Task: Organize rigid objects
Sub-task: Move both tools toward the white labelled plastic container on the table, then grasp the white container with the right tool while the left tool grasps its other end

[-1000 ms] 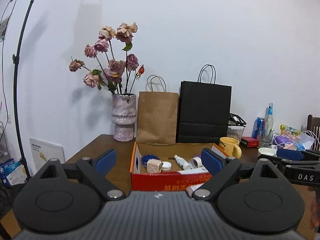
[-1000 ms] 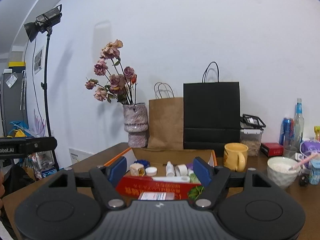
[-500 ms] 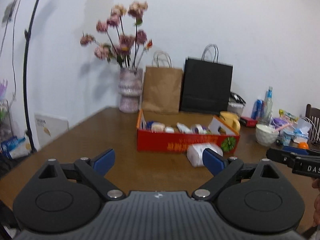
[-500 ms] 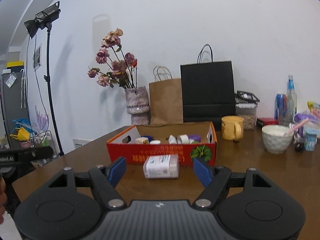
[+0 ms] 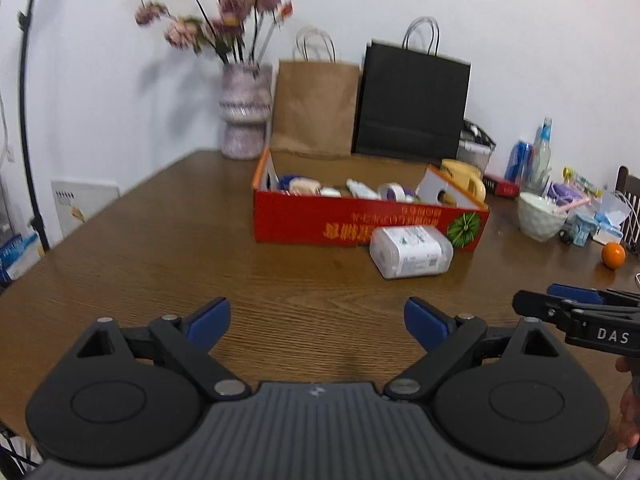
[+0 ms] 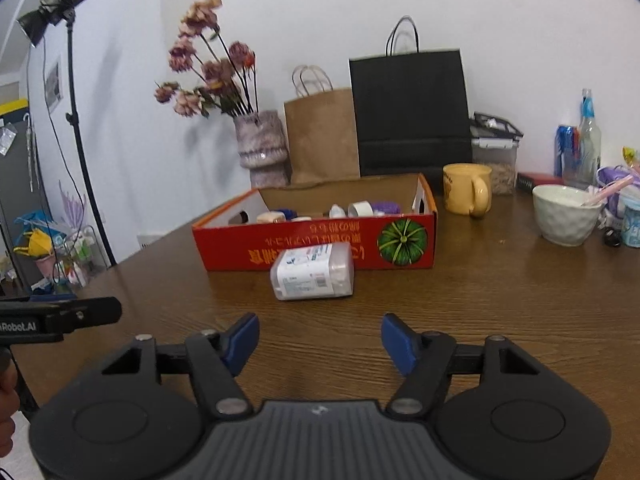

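A red cardboard box [image 5: 312, 220] [image 6: 320, 246] stands on the wooden table and holds several small items: bottles, tape rolls, a blue lid. A clear plastic container with a white label [image 5: 410, 251] [image 6: 314, 271] lies on its side on the table, just in front of the box. My left gripper [image 5: 318, 322] is open and empty, well short of the container. My right gripper [image 6: 320, 338] is open and empty, also short of it, and shows at the right edge of the left wrist view [image 5: 576, 308].
A vase of dried roses [image 6: 262, 148], a brown paper bag [image 6: 322, 136] and a black bag [image 6: 412, 112] stand behind the box. A yellow mug [image 6: 468, 194], a white bowl [image 6: 566, 220], bottles and an orange [image 5: 613, 255] crowd the right side.
Both grippers have pulled back from the box and risen; the views now look down on the table. The labelled container has come into full view in front of the box.
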